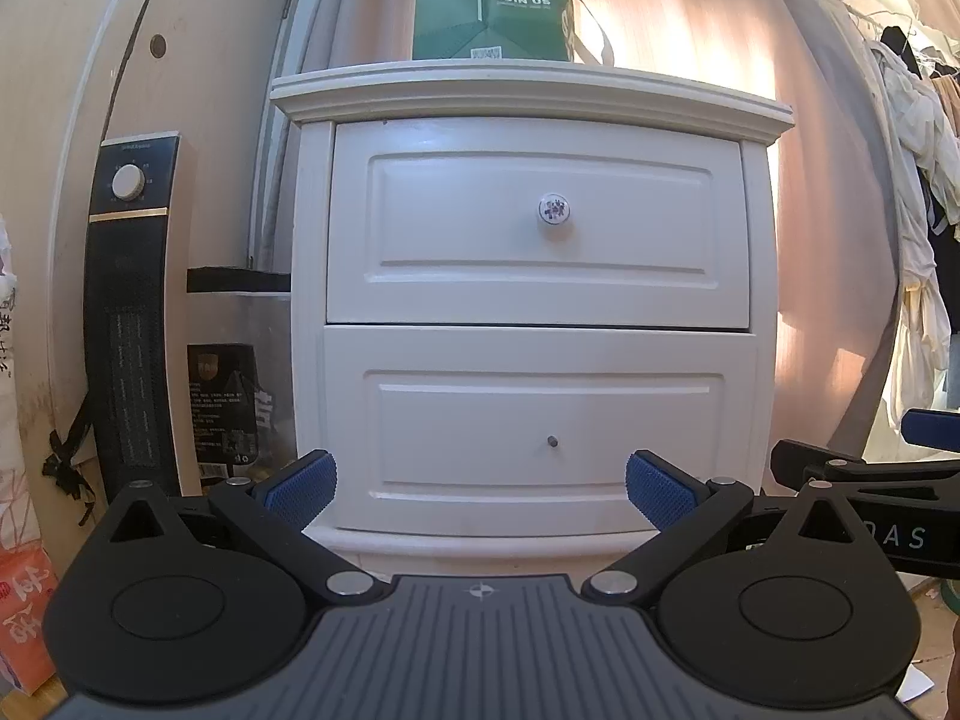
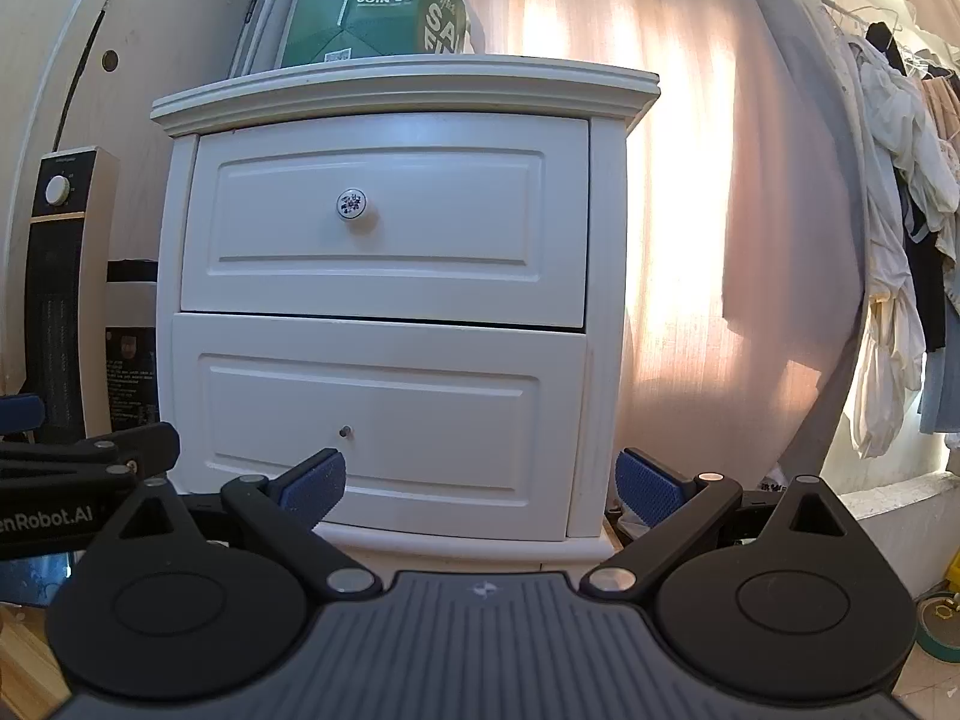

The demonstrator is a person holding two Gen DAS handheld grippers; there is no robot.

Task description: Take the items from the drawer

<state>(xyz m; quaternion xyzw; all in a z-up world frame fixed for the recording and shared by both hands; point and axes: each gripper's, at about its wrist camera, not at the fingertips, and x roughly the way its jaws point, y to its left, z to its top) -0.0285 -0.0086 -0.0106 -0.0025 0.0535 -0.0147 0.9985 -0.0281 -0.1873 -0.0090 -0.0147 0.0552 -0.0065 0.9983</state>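
A white two-drawer nightstand [image 1: 534, 96] faces both cameras. Its top drawer [image 1: 540, 276] is shut and carries a round white knob with a blue floral print [image 1: 552, 208]. The bottom drawer [image 1: 540, 456] is shut too and has only a small bare screw [image 1: 552, 441] where a knob would sit. My left gripper [image 1: 480, 489] is open, some way in front of the bottom drawer, holding nothing. My right gripper [image 2: 480, 486] is open as well, low before the nightstand's right front corner [image 2: 600, 360]. The top drawer's knob [image 2: 353, 204] sits up and left of it. Drawer contents are hidden.
A green paper bag [image 1: 492, 12] stands on the nightstand top. Left of it are a black tower heater [image 1: 129, 312] and a clear bin with dark packages [image 1: 234, 384]. A pink curtain [image 2: 720, 210] hangs behind, and clothes [image 2: 900, 240] hang at right.
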